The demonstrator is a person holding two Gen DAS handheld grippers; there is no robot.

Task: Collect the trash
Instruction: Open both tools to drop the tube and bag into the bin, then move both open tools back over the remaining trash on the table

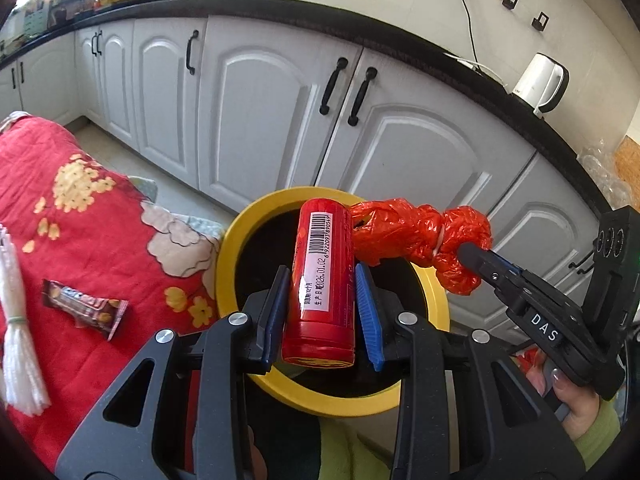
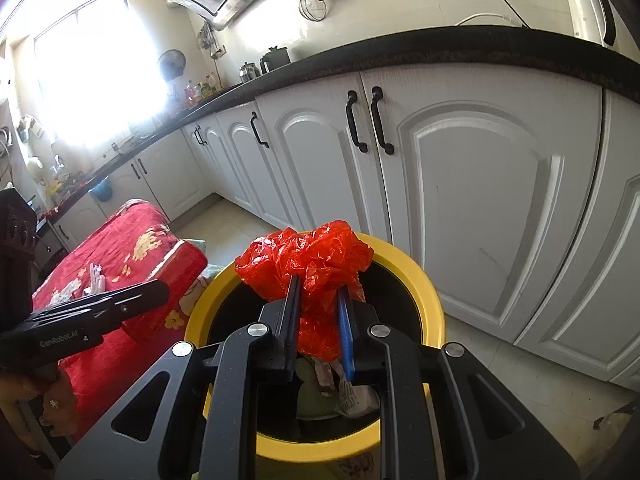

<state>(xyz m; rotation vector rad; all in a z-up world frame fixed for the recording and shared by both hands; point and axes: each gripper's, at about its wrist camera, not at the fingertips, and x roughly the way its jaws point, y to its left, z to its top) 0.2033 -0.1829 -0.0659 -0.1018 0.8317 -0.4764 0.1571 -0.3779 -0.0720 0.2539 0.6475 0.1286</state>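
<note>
A red cylindrical can (image 1: 320,280) with a white barcode label sits between the blue pads of my left gripper (image 1: 322,270), which is shut on it. The can hangs above the mouth of a yellow-rimmed bin (image 1: 228,256). My right gripper (image 2: 319,286) is shut on a crumpled red plastic bag (image 2: 312,256), held over the same bin's rim (image 2: 424,292). In the left wrist view the bag (image 1: 412,236) hangs just right of the can, pinched by the right gripper (image 1: 466,254). The right wrist view shows the left gripper (image 2: 156,292) and the can (image 2: 180,264) at the left. Paper scraps (image 2: 344,392) lie inside the bin.
A red flowered quilt (image 1: 80,220) left of the bin bears a brown snack wrapper (image 1: 86,308) and a white string bundle (image 1: 18,340). White cabinets (image 1: 260,120) under a black counter stand close behind the bin. A white kettle (image 1: 540,80) is on the counter.
</note>
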